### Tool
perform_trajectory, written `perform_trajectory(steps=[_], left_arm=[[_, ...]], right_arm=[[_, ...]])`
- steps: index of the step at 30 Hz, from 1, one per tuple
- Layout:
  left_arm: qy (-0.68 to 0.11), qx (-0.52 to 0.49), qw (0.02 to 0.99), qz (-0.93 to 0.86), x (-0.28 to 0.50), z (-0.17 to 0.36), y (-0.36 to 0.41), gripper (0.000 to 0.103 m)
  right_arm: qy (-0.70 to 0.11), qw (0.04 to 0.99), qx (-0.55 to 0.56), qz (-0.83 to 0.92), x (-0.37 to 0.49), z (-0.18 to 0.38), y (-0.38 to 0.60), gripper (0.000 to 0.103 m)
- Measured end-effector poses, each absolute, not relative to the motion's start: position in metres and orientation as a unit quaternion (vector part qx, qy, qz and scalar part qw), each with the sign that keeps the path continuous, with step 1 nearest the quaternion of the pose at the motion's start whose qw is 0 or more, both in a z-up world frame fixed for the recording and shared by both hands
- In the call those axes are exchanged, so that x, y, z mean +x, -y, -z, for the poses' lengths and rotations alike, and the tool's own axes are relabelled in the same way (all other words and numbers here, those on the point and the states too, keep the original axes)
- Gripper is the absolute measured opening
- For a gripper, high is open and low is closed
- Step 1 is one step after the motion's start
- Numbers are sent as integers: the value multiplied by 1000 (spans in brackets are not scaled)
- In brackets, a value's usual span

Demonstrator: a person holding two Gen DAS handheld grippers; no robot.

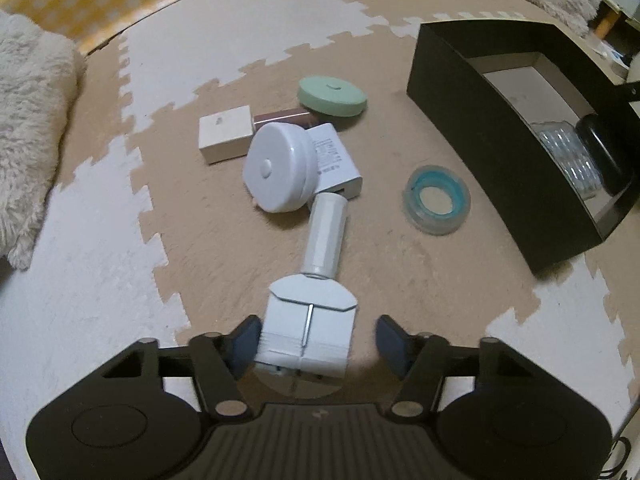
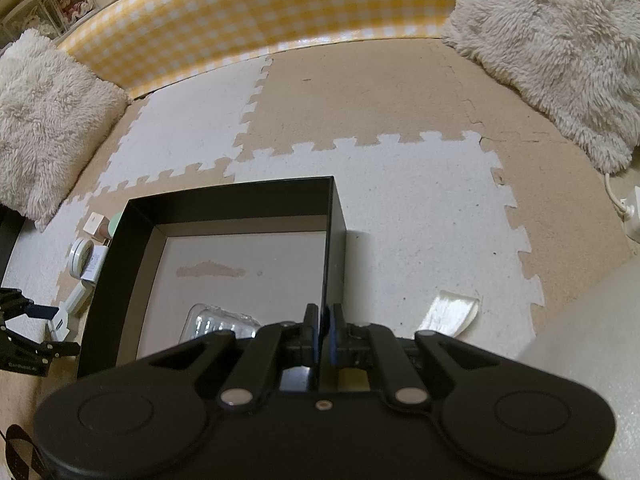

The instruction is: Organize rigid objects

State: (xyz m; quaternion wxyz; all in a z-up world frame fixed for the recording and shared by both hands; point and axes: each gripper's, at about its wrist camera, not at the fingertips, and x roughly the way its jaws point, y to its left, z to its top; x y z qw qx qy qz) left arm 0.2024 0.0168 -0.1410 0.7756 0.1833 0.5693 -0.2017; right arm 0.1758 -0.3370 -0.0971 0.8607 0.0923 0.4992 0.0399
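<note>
Left wrist view: the left gripper (image 1: 316,342) is spread wide around the block end of a white watch link tool (image 1: 310,320); the left pad (image 1: 244,338) is touching or almost touching it, the right pad is apart.
Left tongs state: released, not yet pressing the tool.
Tool position: it lies on the foam mat (image 1: 400,260), its round handle pointing away toward a white round case (image 1: 278,168).
Other things: a white charger (image 1: 336,160), a white small box (image 1: 226,132), a brown bar (image 1: 284,118), a green round case (image 1: 332,96) and a blue tape roll (image 1: 436,200) lie near on the mat.
Goal place: the black box (image 1: 500,136) stands to the right, already with a clear plastic tray inside.
Right wrist view: the right gripper (image 2: 324,332) is clenched on the right wall of the black box (image 2: 334,248), so it holds the box steady.
Box content: a clear blister tray (image 2: 218,324) lies at the near side; the rest of the floor is bare.
Advice for this step: I think the left tongs should center on the block first, then close evenly, because the one-sided touch may push the tool sideways.
Risk: the long handle may swing into the white round case when lifted.
</note>
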Motion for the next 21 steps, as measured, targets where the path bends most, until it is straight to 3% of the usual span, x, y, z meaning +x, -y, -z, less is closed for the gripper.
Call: perform_trajectory(steps=[6, 10, 21], left_arm=[[-540, 192, 796, 196, 206, 140, -13, 59], [-548, 184, 791, 201, 208, 141, -12, 50], [-546, 112, 805, 203, 194, 125, -3, 49]], right_arm=[[-499, 861, 91, -40, 176, 97, 337, 6], [-499, 861, 92, -40, 176, 98, 337, 6], [-500, 860, 94, -40, 176, 98, 338, 6]])
